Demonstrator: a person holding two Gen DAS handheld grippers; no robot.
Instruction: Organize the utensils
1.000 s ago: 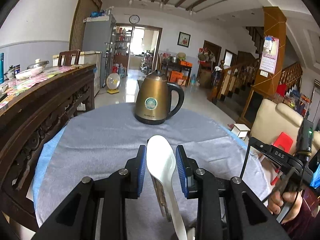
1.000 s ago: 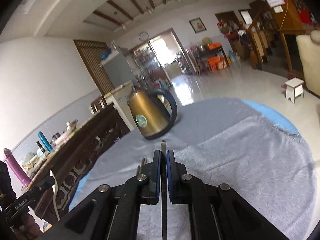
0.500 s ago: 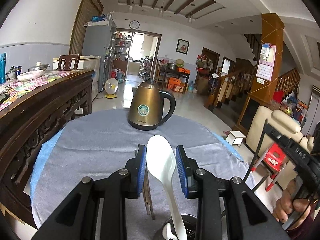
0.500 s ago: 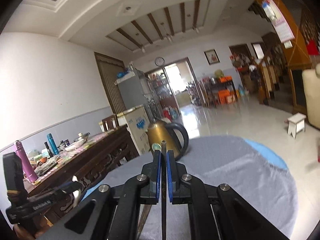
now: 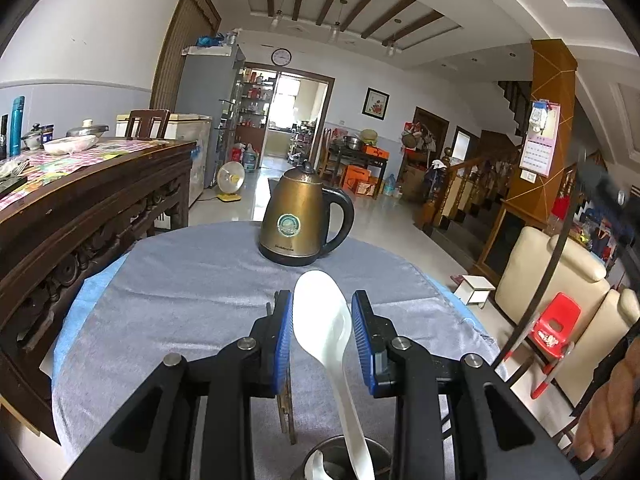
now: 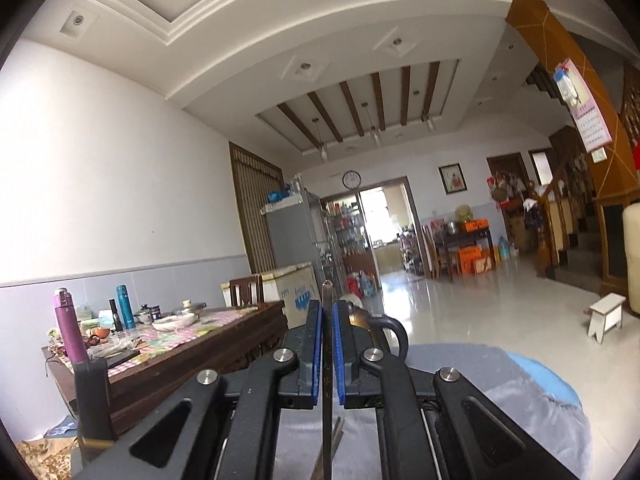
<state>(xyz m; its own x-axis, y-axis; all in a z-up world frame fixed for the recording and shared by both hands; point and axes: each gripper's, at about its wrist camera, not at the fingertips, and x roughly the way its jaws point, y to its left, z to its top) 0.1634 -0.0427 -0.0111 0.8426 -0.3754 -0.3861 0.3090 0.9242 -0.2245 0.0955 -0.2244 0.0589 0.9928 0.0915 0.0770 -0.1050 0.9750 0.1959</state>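
Right gripper (image 6: pixel 328 352) has swung way up off the grey cloth (image 5: pixel 192 304), still clamped on a thin dark chopstick (image 6: pixel 327 360). Left gripper (image 5: pixel 322 332) grips a glossy white spoon (image 5: pixel 324 320) near the brass kettle (image 5: pixel 298 220), handle dipping into a metal cup (image 5: pixel 344 458) only its camera catches.

Your left wrist view looks slightly down across the table at the near kettle (image 5: pixel 298 220); your right faces level, sharing kettle (image 6: pixel 366 320), clock (image 6: pixel 351 179) and doorway.
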